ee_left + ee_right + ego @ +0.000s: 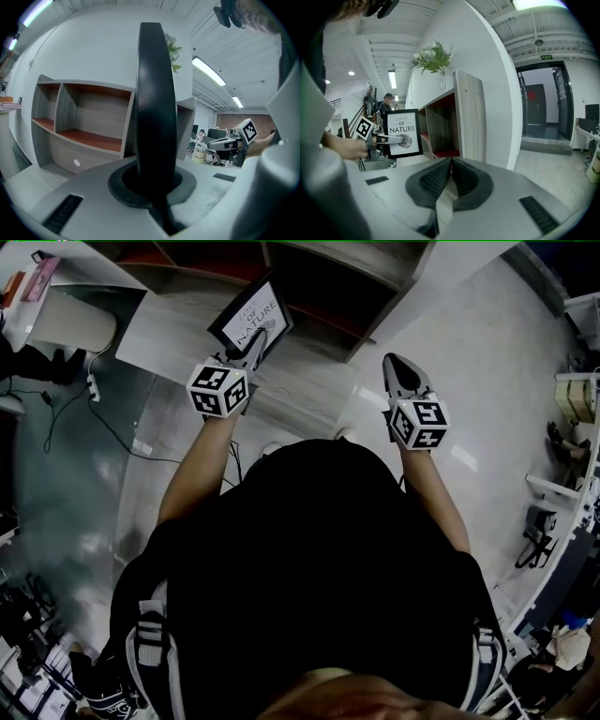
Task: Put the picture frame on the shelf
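I am pinching the picture frame [253, 307] upright in my left gripper [255, 341], with the shelf [89, 138] straight ahead and my right gripper [401, 371] hanging closed and empty.

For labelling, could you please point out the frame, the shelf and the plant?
frame [404, 123]: right gripper view, white print.
shelf [89, 137]: left gripper view, lower board.
plant [432, 57]: right gripper view, leaves.

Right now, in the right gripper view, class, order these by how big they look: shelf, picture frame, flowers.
1. shelf, clearly the largest.
2. picture frame and flowers: they look nearly alike, so I won't rank one over the other.
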{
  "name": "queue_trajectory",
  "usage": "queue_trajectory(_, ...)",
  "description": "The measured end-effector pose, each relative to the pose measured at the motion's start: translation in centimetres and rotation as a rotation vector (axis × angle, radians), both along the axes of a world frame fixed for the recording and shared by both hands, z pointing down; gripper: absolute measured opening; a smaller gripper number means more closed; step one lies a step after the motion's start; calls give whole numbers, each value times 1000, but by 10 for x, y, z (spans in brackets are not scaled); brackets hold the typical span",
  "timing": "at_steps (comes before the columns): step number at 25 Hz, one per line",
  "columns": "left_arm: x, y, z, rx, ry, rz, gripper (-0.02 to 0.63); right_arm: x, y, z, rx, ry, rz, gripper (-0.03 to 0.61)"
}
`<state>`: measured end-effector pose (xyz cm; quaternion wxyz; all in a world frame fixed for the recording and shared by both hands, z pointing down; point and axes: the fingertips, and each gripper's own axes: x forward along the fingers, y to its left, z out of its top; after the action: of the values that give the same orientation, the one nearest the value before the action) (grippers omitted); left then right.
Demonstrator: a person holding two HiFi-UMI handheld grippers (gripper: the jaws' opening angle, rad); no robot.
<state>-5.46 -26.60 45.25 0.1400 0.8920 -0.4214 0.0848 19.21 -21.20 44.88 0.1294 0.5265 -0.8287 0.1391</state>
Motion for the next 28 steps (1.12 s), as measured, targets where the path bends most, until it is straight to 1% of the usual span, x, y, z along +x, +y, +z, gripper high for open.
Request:
queue_trajectory(13,24,-41,25,-27,6,-29,28,15,-8,23,-44,-1,-1,15)
queue_trajectory(17,30,-54,32,-23,-7,-34,28,19,-12,28,-51,1,-8,16)
queue_trajectory(24,32,-73,42,-28,-3,-66,28,20,-18,37,-68,13,-24,17)
queue_trajectory(28,34,-84,47,-23,-15,-81,28,20,-21,41,-78,18,-32,17)
